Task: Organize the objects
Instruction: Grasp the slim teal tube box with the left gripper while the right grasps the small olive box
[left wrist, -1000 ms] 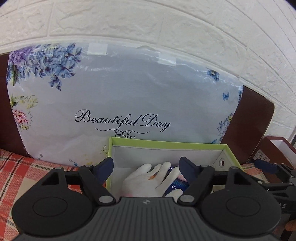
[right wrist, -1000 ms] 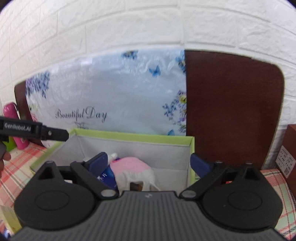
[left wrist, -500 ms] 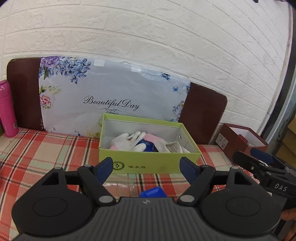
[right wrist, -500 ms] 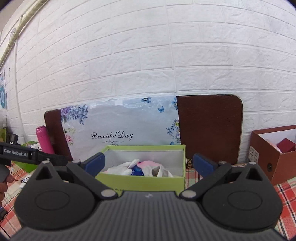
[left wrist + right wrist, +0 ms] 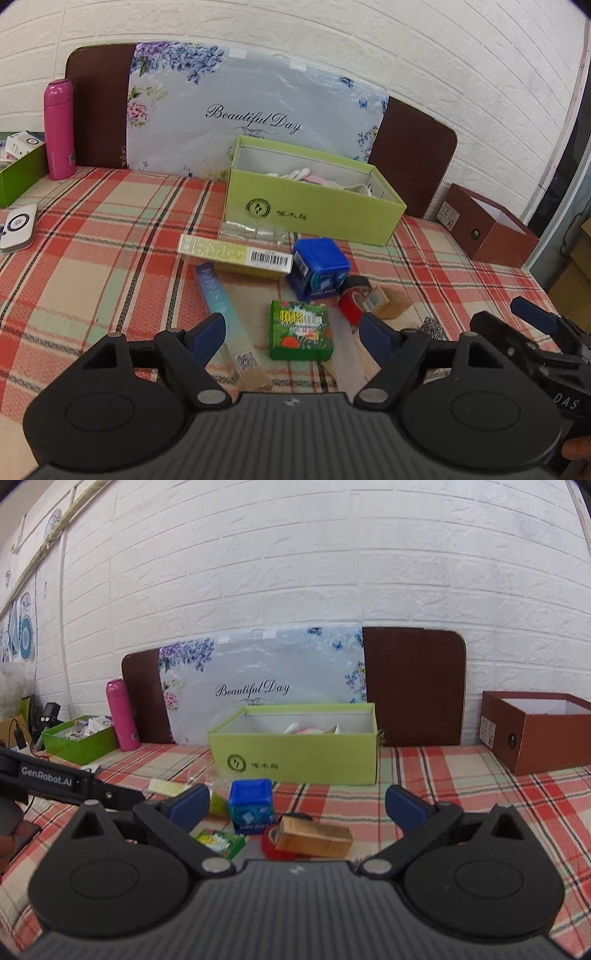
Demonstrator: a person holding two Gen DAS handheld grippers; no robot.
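My left tongs (image 5: pixel 291 338) spread wide, empty, above the green packet (image 5: pixel 301 330). Right tongs (image 5: pixel 295 805) also spread, empty, over the gold box (image 5: pixel 314 840) and red tape roll (image 5: pixel 273 843). Blue tub (image 5: pixel 319 267) just behind them. Green box (image 5: pixel 314 199) with white gloves (image 5: pixel 291 174) sits further back on the plaid bench (image 5: pixel 92 251).

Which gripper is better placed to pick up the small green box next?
Probably the left gripper: its open jaws already frame the green box. In the right gripper view, that box lies off to the left.
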